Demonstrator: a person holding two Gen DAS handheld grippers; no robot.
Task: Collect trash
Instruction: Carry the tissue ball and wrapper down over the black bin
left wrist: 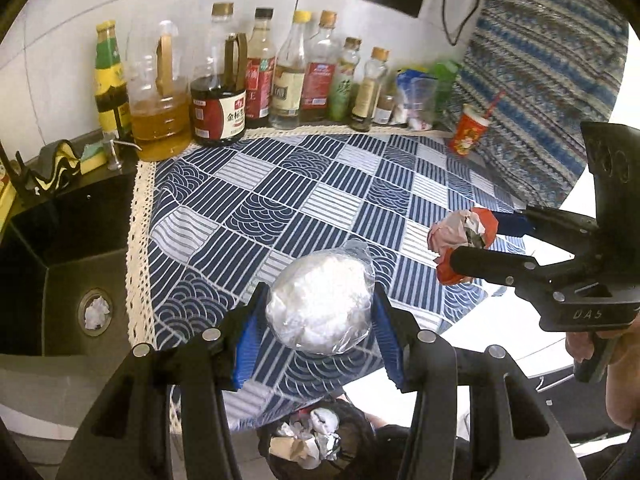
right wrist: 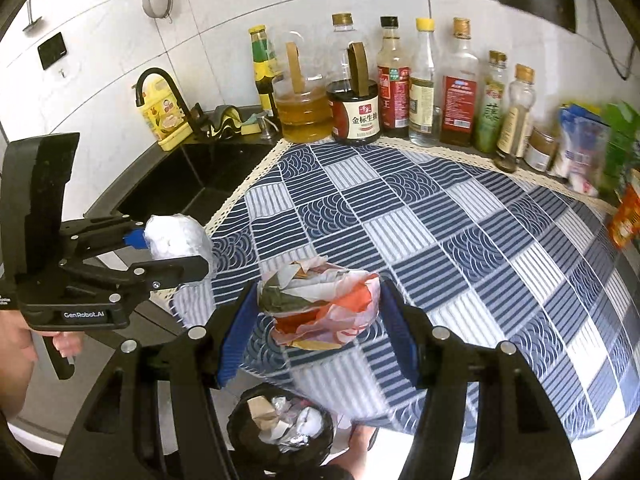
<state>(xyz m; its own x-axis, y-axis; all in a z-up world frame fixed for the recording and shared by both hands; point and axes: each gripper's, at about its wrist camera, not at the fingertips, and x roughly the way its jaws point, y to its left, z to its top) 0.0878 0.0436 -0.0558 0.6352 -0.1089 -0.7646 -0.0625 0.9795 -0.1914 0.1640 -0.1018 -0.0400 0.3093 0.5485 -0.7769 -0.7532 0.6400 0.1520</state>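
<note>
My left gripper (left wrist: 316, 316) is shut on a white crumpled wad wrapped in clear plastic (left wrist: 320, 300), held in the air above the counter's front edge. In the right wrist view the same left gripper (right wrist: 176, 246) and the white wad (right wrist: 176, 240) show at the left. My right gripper (right wrist: 318, 306) is shut on a crumpled red, orange and white wrapper (right wrist: 320, 304); in the left wrist view that right gripper (left wrist: 476, 238) and the wrapper (left wrist: 460, 240) sit at the right. A black trash bin (right wrist: 280, 428), also in the left view (left wrist: 312, 444), stands on the floor below, holding crumpled paper and foil.
A blue patterned cloth (right wrist: 420, 232) covers the counter. Several sauce and oil bottles (right wrist: 360, 96) line the back wall, with packets (right wrist: 576, 152) at the far right. A black sink (left wrist: 60, 248) lies left, with a paper wad in its drain (left wrist: 96, 312). A red cup (left wrist: 468, 132) stands far right.
</note>
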